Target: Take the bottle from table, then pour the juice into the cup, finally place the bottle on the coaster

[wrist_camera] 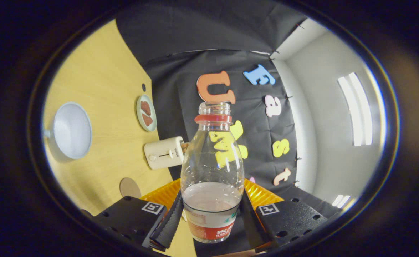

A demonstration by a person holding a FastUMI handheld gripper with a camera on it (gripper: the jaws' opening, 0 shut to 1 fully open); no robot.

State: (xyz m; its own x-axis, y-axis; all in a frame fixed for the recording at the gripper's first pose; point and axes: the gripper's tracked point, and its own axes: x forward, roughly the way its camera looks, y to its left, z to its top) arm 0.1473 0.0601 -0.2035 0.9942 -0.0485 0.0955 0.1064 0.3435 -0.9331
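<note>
While the fingers (211, 217) grip the clear plastic bottle (212, 171), its open neck should tip slowly toward the white cup (72, 130).

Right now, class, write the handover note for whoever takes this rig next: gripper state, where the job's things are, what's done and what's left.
Hand-held gripper: shut on the bottle, both fingers pressing its lower body.
Bottle: uncapped, held with the view rolled; a little pale juice at its bottom.
Cup: white, on the wooden table, mouth toward the camera; no juice visible in it.
Coaster: round, brown, on the table near the left finger, bare.
Also there: toaster, small plate.
Done: bottle taken.
Left: pour into the cup, as far as can be seen, then set the bottle on the coaster.
</note>
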